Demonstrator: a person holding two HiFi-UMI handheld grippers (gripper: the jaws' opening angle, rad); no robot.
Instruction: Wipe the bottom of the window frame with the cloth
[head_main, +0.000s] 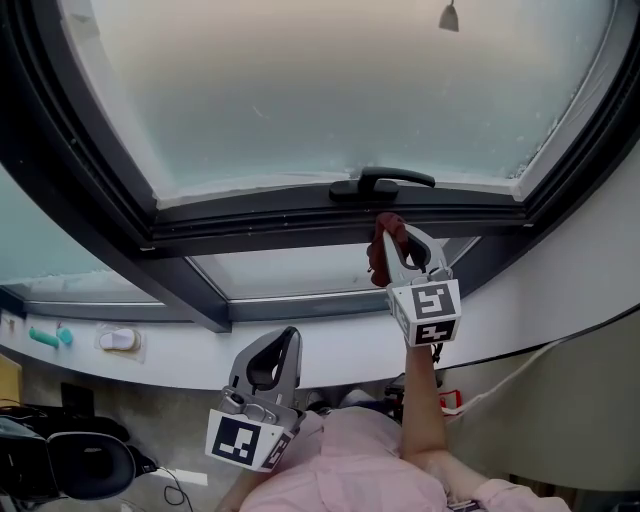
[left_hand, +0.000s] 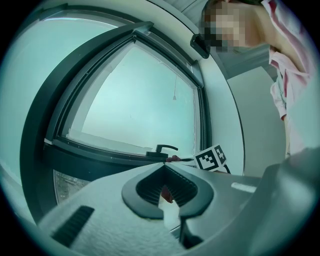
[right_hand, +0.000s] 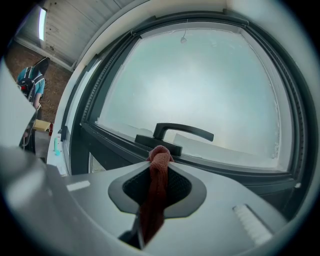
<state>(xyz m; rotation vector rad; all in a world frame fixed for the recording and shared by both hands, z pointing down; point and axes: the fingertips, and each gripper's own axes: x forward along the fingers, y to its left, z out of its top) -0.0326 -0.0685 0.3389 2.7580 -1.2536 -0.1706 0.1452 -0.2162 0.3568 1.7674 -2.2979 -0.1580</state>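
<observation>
A reddish-brown cloth (head_main: 384, 250) (right_hand: 157, 190) is pinched in my right gripper (head_main: 397, 232) (right_hand: 161, 151), which is shut on it. The cloth's bunched tip sits at the dark bottom bar of the window frame (head_main: 270, 222) (right_hand: 225, 167), just below the black window handle (head_main: 385, 183) (right_hand: 177, 132). My left gripper (head_main: 283, 340) (left_hand: 164, 164) is held low, near the person's chest, shut with nothing between its jaws. In the left gripper view the handle (left_hand: 162, 149) and the right gripper's marker cube (left_hand: 210, 158) show beyond the jaws.
A white sill (head_main: 180, 345) runs under the lower glass pane (head_main: 290, 268); a teal object (head_main: 50, 337) and a small white item (head_main: 118, 340) lie on it at the left. A dark bag (head_main: 70, 465) sits at bottom left. A pull cord weight (head_main: 449, 16) hangs before the frosted glass.
</observation>
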